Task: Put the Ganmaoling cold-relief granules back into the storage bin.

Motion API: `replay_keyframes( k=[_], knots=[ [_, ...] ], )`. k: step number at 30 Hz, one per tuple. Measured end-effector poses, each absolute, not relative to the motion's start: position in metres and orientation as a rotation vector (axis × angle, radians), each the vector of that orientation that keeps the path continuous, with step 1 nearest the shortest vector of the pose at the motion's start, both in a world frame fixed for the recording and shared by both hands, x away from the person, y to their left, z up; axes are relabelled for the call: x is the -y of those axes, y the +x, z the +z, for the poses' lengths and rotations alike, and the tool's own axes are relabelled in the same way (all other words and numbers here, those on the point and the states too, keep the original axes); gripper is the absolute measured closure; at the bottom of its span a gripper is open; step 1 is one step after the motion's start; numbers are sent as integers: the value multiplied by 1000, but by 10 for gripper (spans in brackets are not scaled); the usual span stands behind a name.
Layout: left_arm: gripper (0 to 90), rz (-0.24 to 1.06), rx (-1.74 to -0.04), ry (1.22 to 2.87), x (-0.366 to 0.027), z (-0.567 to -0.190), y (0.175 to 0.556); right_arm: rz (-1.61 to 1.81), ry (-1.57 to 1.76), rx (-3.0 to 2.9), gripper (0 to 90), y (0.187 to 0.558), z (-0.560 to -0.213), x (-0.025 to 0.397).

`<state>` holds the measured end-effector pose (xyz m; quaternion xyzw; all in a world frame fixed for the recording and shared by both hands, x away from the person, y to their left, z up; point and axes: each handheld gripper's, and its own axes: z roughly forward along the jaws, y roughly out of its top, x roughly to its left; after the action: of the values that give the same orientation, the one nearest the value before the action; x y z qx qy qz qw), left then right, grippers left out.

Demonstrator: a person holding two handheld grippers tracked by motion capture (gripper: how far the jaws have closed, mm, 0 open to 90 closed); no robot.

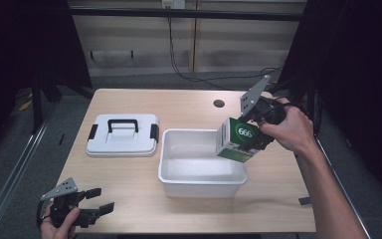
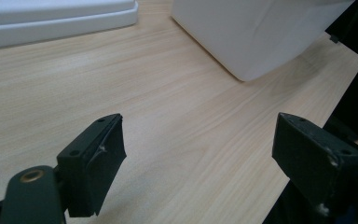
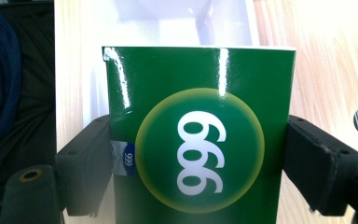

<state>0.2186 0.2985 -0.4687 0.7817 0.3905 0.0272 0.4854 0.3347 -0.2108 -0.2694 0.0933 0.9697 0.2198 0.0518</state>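
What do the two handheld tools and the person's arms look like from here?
Both are black two-jaw tools. The left tool and the right tool each carry a grey three-cornered plate with small holes on top. In the left gripper view, the blocky black fingers look scuffed, with a brass-coloured ring near the base. A dark cable trails from the right tool. Both forearms are bare, with no sleeves visible.

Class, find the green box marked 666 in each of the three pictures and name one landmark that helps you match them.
High view: the green box is right of centre, tilted over the right end of the white bin, held in the right tongs.
Left gripper view: not in it.
Right gripper view: centre, the green box clamped between both jaws.
Shared landmark: the white bin.
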Motion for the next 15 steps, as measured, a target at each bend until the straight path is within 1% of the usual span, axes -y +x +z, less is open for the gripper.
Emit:
replay_keyframes(
  k=[5,15],
  knots=[
    [170,65,-951,1899,-299,-468,218,611,258,-2974,160,338,-272,199],
    [170,67,-953,1895,-300,-468,218,493,226,-3033,159,347,-290,179]
  ],
)
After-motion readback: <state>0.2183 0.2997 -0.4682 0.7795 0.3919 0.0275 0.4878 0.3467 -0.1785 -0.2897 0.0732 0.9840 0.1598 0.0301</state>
